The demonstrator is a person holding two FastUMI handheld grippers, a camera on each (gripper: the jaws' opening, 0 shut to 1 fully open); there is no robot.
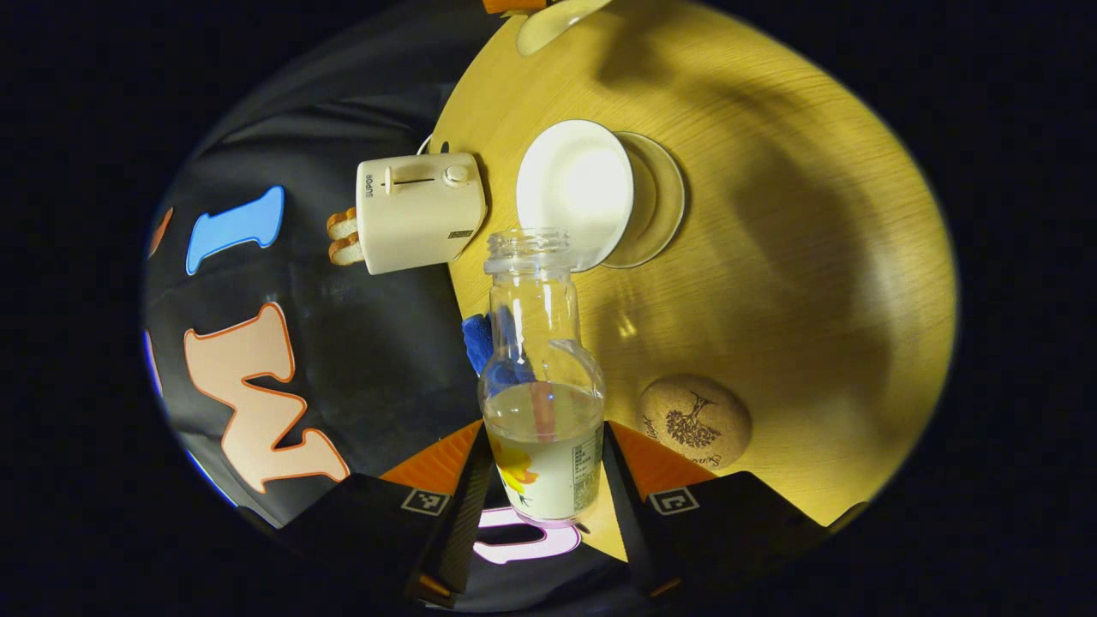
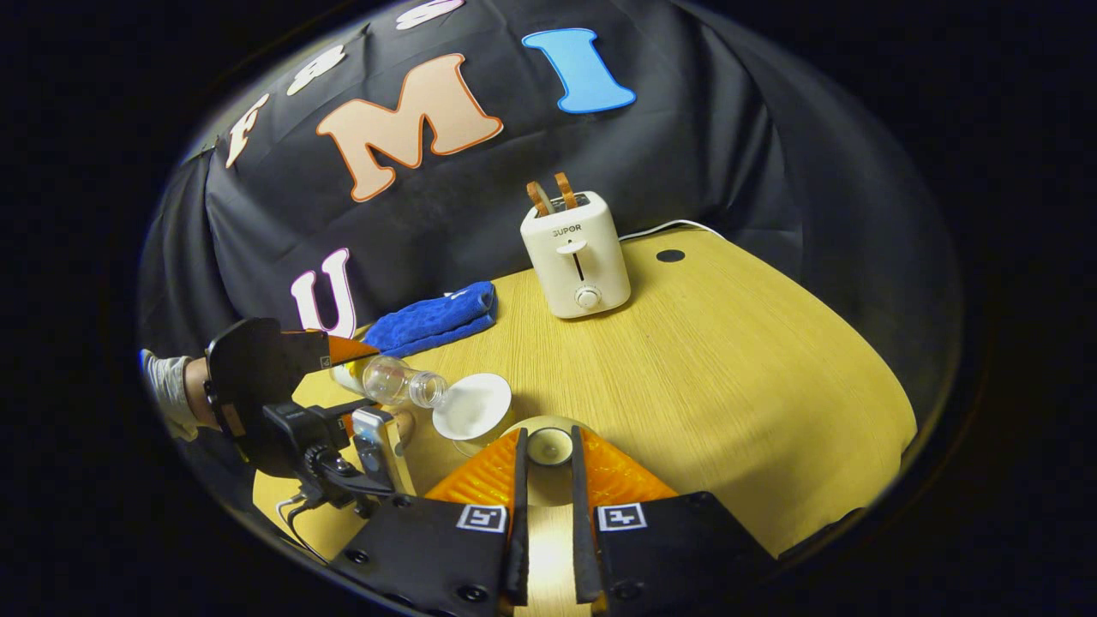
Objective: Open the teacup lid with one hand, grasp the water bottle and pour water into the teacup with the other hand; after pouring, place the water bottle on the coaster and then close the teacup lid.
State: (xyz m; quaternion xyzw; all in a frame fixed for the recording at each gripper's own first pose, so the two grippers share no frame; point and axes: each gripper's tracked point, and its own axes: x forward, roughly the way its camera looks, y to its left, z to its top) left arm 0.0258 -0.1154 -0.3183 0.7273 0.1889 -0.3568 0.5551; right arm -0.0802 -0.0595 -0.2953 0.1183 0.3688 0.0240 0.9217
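Observation:
My left gripper (image 1: 544,428) is shut on a clear water bottle (image 1: 542,377) with no cap, tipped so its mouth reaches the rim of the white teacup (image 1: 574,193). The cup stands on a glass saucer (image 1: 664,201). Water lies in the bottle's lower half; I see no stream. A round cork coaster (image 1: 694,422) lies on the table to the right of the bottle. In the right gripper view, my right gripper (image 2: 548,437) is shut on the teacup lid (image 2: 548,447), just behind the teacup (image 2: 471,407). The left gripper (image 2: 351,364) tilts the bottle (image 2: 394,381) there.
A white toaster (image 2: 576,257) with two bread slices stands at the back of the round wooden table (image 2: 728,360). A folded blue cloth (image 2: 433,317) lies by the table's edge behind the bottle. A gloved hand (image 2: 167,390) holds the left gripper.

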